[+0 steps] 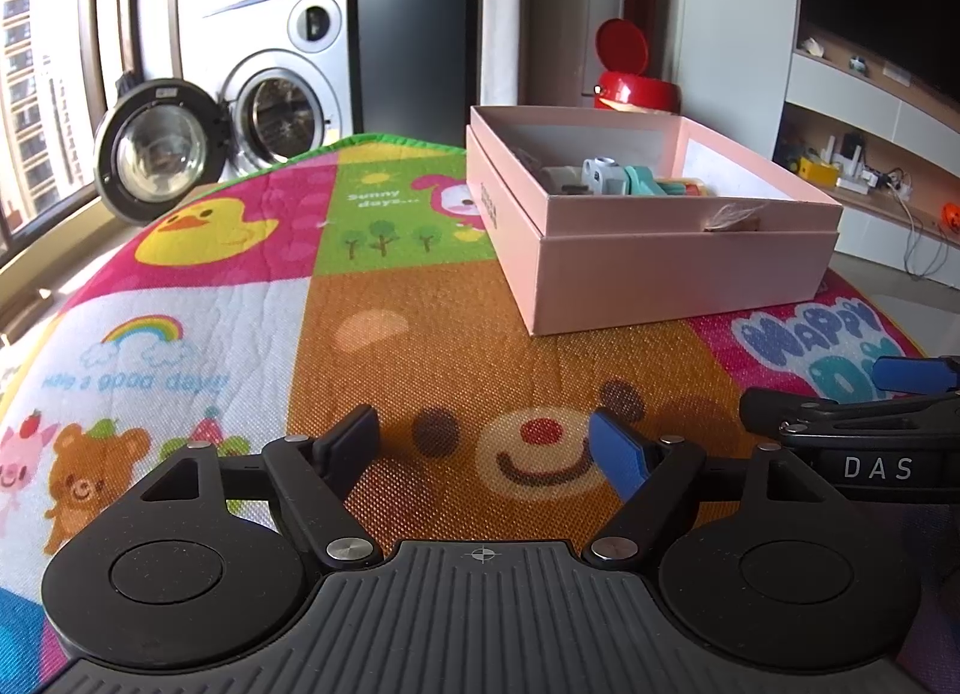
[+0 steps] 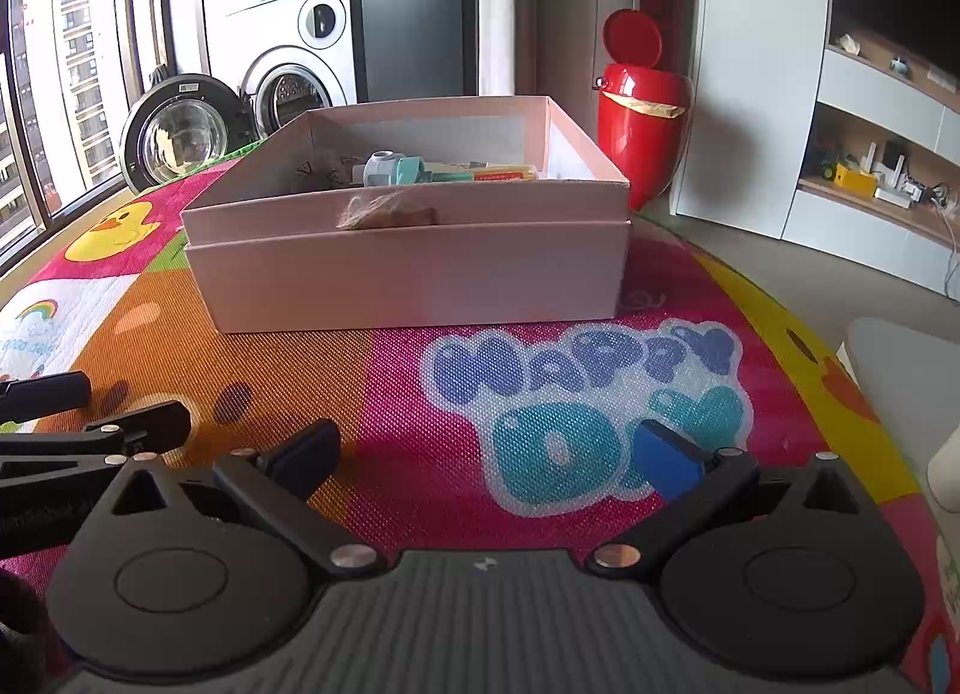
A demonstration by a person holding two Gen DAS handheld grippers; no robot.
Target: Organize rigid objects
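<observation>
Two tongs, both low over a cartoon play mat (image 1: 372, 328). Left tongs (image 1: 489, 445) spread wide, nothing between the black pad and the blue pad. Right tongs (image 2: 486, 454) likewise spread wide and empty, over the "HAPPY" lettering; seen from the left wrist view at the right edge (image 1: 852, 400), lettered "DAS".

One pink cardboard box (image 2: 408, 268), lidless and nested in what looks like its own lid, sitting on the mat ahead of both tongs and well apart from them. Inside, a small heap of rigid toys: one grey-white block toy (image 1: 603, 175), one teal piece (image 1: 645, 184) touching it, one yellow-and-red item (image 2: 507, 173) beside those; further pieces too hidden to count. One tuft of brownish fluff (image 2: 384, 214) on the near rim.

Readable on the mat: "Sunny days...", "Have a good day!" (upside down), "HAPPY", and part of a second word. Mat pictures: one yellow duck, one rainbow, one bear face.

Behind: one red bin (image 2: 642, 117) with lid flipped up, one front-loading washing machine (image 1: 276, 105) with door (image 1: 159, 150) swung open, a second machine stacked above.
</observation>
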